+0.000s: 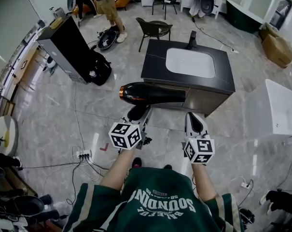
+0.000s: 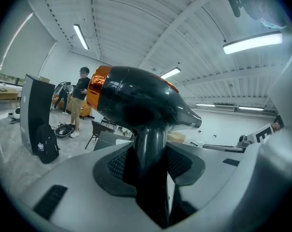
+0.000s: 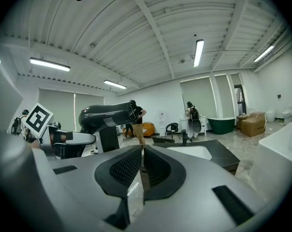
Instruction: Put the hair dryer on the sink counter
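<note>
Carry phase of the placing task. The left gripper [image 1: 139, 119] grasps the hair dryer [image 1: 153, 93] by its handle, and the left gripper view shows the dark handle clamped between the two ribbed pads of that gripper [image 2: 148, 164], with the barrel [image 2: 136, 100] riding above the jaws. In the head view the barrel lies roughly level, its orange-ringed rear end to the person's left and its nozzle to the right, and the dryer hangs in the air on the near side of the bench [image 1: 155, 62]; it appears against the bench's front face and touches no surface. The right gripper [image 1: 194, 120] is held beside it. Its own view shows the jaws of this gripper [image 3: 142, 166] drawn nearly together with nothing between them, the hair dryer [image 3: 104, 115] off to its left and the bench [image 3: 223, 157] ahead. The dark bench top carries a white basin [image 1: 190, 63] in its middle and a black faucet [image 1: 192, 40] at its far edge, leaving bare strips on the left and along the near edge. By judgement, the dryer is secured but not yet delivered. The next move calls for bringing the left gripper forward over the bench top, choosing a bare strip clear of the basin, lowering until the body rests on the top, and only then parting the jaws. Since the barrel overhangs the handle, the dryer is likely to tip onto its side when let go.
</note>
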Action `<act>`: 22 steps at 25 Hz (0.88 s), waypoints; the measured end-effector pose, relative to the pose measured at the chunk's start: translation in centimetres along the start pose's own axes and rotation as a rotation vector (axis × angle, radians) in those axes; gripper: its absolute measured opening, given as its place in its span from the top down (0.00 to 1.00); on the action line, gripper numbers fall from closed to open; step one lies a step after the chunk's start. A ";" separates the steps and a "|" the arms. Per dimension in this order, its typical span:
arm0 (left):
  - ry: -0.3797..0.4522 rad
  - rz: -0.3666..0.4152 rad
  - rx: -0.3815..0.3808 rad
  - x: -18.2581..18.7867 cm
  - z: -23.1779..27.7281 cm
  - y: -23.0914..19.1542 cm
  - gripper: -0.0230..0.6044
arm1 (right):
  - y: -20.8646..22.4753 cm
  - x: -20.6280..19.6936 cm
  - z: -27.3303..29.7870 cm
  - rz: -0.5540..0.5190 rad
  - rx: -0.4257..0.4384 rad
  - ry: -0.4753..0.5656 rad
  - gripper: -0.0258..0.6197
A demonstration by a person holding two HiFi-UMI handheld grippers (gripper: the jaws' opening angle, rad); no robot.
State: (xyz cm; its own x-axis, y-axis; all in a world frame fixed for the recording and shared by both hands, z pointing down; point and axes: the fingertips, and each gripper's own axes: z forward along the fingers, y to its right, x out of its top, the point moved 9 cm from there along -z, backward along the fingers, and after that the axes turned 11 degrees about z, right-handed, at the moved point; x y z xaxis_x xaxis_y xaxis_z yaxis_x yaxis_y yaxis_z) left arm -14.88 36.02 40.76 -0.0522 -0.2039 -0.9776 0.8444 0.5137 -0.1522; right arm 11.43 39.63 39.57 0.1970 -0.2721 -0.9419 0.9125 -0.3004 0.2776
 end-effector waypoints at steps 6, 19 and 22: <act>0.002 -0.008 0.050 -0.5 0.9 2.9 0.68 | 3.0 0.3 -1.2 -0.004 0.049 -0.015 0.89; -0.005 0.003 0.075 -0.4 2.3 6.6 0.68 | 6.9 1.2 -2.4 -0.006 0.072 -0.016 0.89; -0.002 0.005 0.069 -0.4 3.9 6.0 0.68 | 7.4 1.1 -1.2 -0.008 0.070 -0.017 0.89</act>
State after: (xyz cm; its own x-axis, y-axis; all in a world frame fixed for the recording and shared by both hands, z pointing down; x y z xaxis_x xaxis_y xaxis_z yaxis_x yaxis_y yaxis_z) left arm -7.76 35.94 40.83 -0.0473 -0.2029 -0.9781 0.8792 0.4563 -0.1372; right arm 18.88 38.21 40.35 0.1832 -0.2853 -0.9408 0.8865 -0.3657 0.2835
